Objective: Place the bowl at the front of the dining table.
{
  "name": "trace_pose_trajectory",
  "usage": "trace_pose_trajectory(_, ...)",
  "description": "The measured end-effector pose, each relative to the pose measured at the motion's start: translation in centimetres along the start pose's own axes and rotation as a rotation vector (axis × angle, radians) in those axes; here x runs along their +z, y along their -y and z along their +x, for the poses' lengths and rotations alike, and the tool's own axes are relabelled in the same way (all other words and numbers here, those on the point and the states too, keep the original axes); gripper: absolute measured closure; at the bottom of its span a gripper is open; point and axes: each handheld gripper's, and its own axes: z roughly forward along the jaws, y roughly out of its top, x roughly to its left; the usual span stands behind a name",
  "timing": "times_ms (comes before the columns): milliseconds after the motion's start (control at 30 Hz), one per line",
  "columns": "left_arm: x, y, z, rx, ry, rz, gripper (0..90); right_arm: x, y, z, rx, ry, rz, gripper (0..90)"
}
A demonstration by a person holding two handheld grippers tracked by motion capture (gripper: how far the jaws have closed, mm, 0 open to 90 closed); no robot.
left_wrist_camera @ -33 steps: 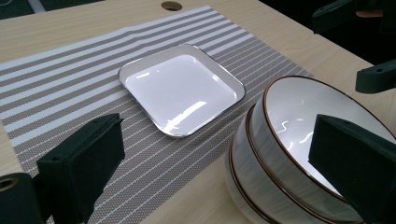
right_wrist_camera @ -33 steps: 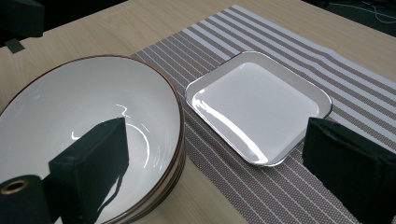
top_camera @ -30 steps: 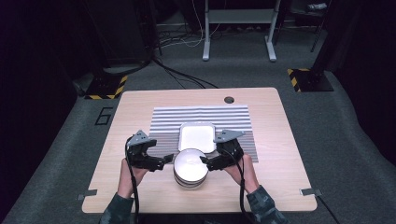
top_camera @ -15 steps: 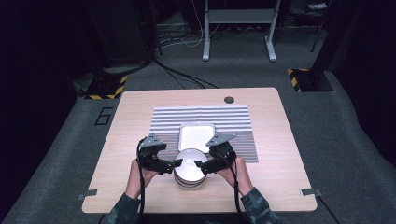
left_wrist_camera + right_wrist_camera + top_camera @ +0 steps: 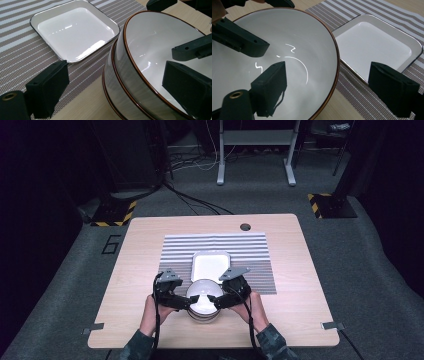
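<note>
The left claw [image 5: 181, 301] sits at the left rim of the bowls [image 5: 202, 302], near the front edge of the tabletop [image 5: 140, 270]. Its jaws are spread, one outside the rim and one over the white inside, with the wall between them and neither jaw clearly pressing on it. The left hand [image 5: 150, 312] holds it from behind.

The left claw's own view shows what the high view cannot: there are two bowls nested, the top bowl [image 5: 160, 62] tilted in the lower bowl [image 5: 112, 95], both white with a brown rim. Beyond the claw's outer jaw lies the striped mat [image 5: 20, 52], and on it the square tray [image 5: 72, 32], just beside the bowls. The other claw's jaw reaches into the bowl from the far side.

The right claw [image 5: 220, 300] is at the bowls' right rim, also released: in its view [image 5: 325, 90] one jaw hangs inside the bowl [image 5: 294, 50] and the other outside, over the mat [image 5: 362, 100], the rim passing between them untouched as far as I can tell. The tray [image 5: 374, 47] lies just past the outer jaw. The right hand [image 5: 255, 309] grips it.

In the high view a round hole [image 5: 245, 227] sits at the tabletop's far edge, well beyond both claws.
</note>
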Motion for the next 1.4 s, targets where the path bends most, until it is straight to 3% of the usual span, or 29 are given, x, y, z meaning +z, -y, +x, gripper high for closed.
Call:
trace_pose_trajectory(200, 0.8, 0.5, -0.1, -0.002, 0.017, 0.013, 15.5, 0.3, 0.2, 0.0, -0.013, -0.014, 0.014, 29.6)
trace_pose_trajectory(333, 1.1, 0.8, -0.2, 0.001, 0.017, 0.016, 22.1, 0.5, 0.3, 0.0, -0.017, -0.014, 0.023, 33.8)
trace_pose_trajectory(433, 1.2, 1.0, -0.2, -0.011, 0.031, 0.003, 25.7, 0.4, 0.4, 0.1, -0.011, -0.031, 0.019, 38.0)
trace_pose_trajectory(567, 1.3, 1.2, -0.4, 0.003, 0.036, -0.004, 32.8, 0.4, 0.5, 0.4, 0.007, -0.040, 0.019, 48.1)
trace_pose_trajectory(700, 1.2, 1.2, -0.7, 0.026, 0.034, -0.002, 40.8, 0.8, 0.4, 0.8, 0.018, -0.016, 0.036, 51.9)
trace_pose_trajectory(733, 1.2, 1.2, -0.8, 0.027, 0.037, -0.006, 43.0, 1.0, 0.3, 0.8, 0.033, -0.012, 0.062, 51.5)
trace_pose_trajectory(833, 1.2, 1.1, -0.7, 0.025, 0.032, -0.020, 44.2, 1.2, 0.3, 0.9, 0.036, 0.008, 0.084, 56.9)
trace_pose_trajectory(933, 1.1, 0.9, -1.1, 0.055, -0.007, -0.015, 47.2, 1.1, 0.1, 1.3, 0.031, 0.051, 0.105, 61.7)
trace_pose_trajectory(1167, 1.2, 0.6, -2.2, 0.138, -0.132, 0.003, 61.0, 1.0, -0.5, 1.6, 0.010, 0.097, 0.084, 67.5)
trace_pose_trajectory(1400, 1.1, 0.6, -2.3, 0.144, -0.148, -0.026, 64.9, 0.8, -0.8, 1.7, -0.023, 0.129, 0.070, 71.3)
